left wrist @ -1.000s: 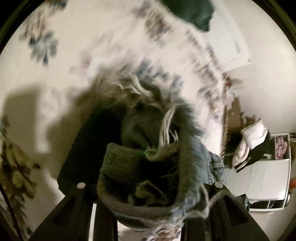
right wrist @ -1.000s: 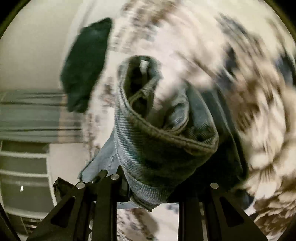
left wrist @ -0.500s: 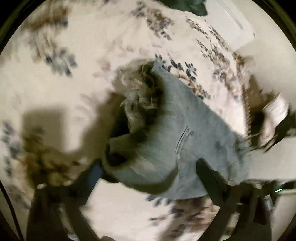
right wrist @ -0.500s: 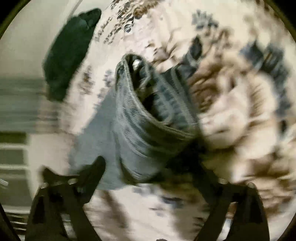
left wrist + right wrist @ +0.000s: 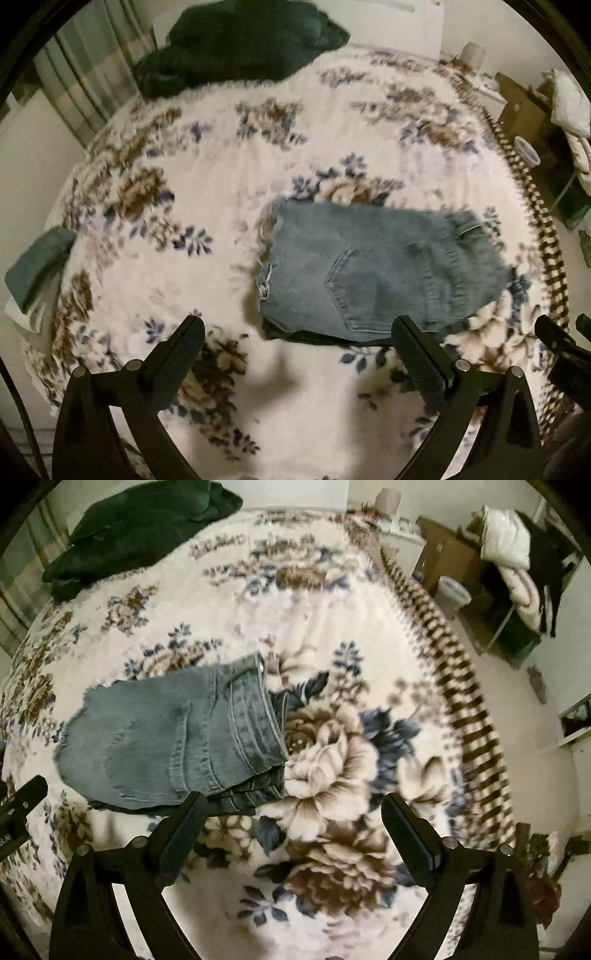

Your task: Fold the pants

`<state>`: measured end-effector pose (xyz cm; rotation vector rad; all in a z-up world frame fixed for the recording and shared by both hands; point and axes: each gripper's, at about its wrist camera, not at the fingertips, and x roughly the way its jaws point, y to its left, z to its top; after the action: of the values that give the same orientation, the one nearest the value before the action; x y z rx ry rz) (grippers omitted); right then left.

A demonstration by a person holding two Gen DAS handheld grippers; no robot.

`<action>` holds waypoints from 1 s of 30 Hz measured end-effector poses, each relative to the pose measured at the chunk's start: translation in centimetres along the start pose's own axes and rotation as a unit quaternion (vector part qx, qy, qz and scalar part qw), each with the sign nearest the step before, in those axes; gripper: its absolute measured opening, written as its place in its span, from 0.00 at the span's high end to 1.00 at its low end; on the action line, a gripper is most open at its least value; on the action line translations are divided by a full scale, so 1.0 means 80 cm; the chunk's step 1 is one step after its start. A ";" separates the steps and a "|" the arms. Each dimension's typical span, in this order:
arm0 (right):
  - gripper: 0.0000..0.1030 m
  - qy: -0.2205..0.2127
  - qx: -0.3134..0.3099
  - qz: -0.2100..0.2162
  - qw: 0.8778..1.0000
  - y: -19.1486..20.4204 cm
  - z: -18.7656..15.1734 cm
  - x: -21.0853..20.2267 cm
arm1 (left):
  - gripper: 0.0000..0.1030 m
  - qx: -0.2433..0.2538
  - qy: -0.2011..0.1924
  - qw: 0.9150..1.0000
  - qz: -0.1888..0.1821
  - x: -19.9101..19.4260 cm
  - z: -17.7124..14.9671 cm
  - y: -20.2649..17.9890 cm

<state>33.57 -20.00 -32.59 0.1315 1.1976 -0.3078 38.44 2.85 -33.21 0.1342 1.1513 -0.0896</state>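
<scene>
The blue denim pants lie folded in a flat stack on the floral blanket, back pocket up, frayed hem to the left. They also show in the right wrist view, waistband to the right. My left gripper is open and empty, raised just in front of the pants. My right gripper is open and empty, over the blanket to the right of the pants. Part of the right gripper shows at the left wrist view's right edge.
A dark green garment lies at the far end of the bed, seen too in the right wrist view. A small folded teal cloth sits at the left edge. Boxes, a white bucket and piled clothes stand beyond the bed's right side.
Both grippers have opened and let go of the pants, then pulled up and back. The pants now lie flat and folded on the blanket.
</scene>
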 end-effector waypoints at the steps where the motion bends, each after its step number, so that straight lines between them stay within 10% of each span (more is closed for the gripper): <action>1: 0.06 -0.009 0.000 -0.002 1.000 -0.002 -0.003 -0.023 | 0.00 0.002 -0.006 1.000 0.000 -0.016 0.001 -0.001; 30: 0.06 -0.201 -0.038 0.078 0.976 -0.087 -0.149 -0.624 | 0.00 -0.040 -0.164 0.985 0.025 -0.530 -0.115 0.004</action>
<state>4.36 -15.24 9.89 0.0904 0.7898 -0.1403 13.02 4.65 1.92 0.0738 0.8198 -0.0205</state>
